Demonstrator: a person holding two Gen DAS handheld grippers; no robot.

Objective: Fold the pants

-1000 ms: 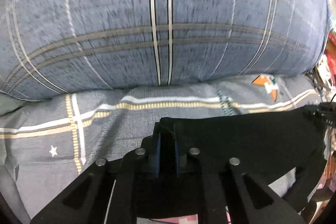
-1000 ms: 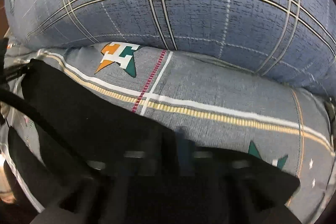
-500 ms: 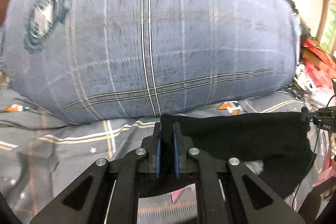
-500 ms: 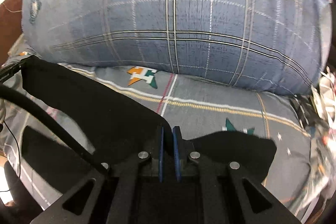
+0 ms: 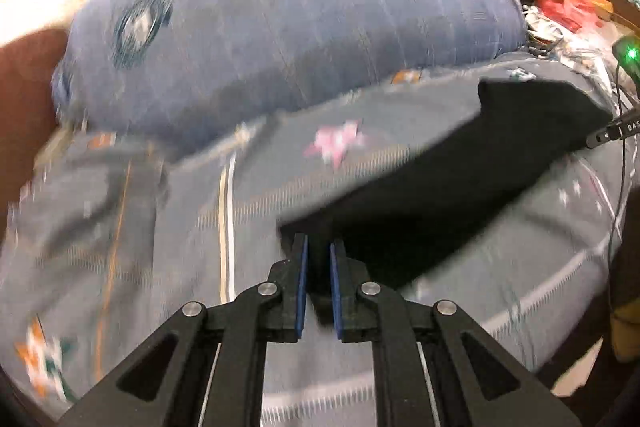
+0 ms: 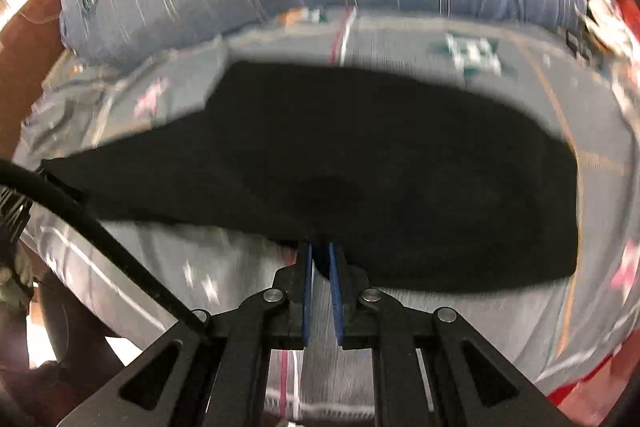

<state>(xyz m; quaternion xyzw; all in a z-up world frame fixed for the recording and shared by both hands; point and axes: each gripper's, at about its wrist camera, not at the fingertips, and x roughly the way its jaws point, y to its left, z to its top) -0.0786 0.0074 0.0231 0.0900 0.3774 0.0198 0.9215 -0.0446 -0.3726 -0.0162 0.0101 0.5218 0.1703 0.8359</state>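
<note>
Both views are being smeared by motion blur — fabric folds cannot be made out. The black pants are being stretched crosswise over the bed, pinched at the near edge by the left gripper and right gripper, jaws nearly closed.

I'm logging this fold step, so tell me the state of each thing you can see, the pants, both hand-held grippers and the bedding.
Black fabric pants: spread over the bed, near edge pinched by both grippers.
Left hand-held gripper: shut on the pants' edge.
Right hand-held gripper: shut on the pants' edge.
Grey patterned bedsheet: rumpled, under the pants.
Blue plaid pillow: plump, lying at the bed's far side.
</note>
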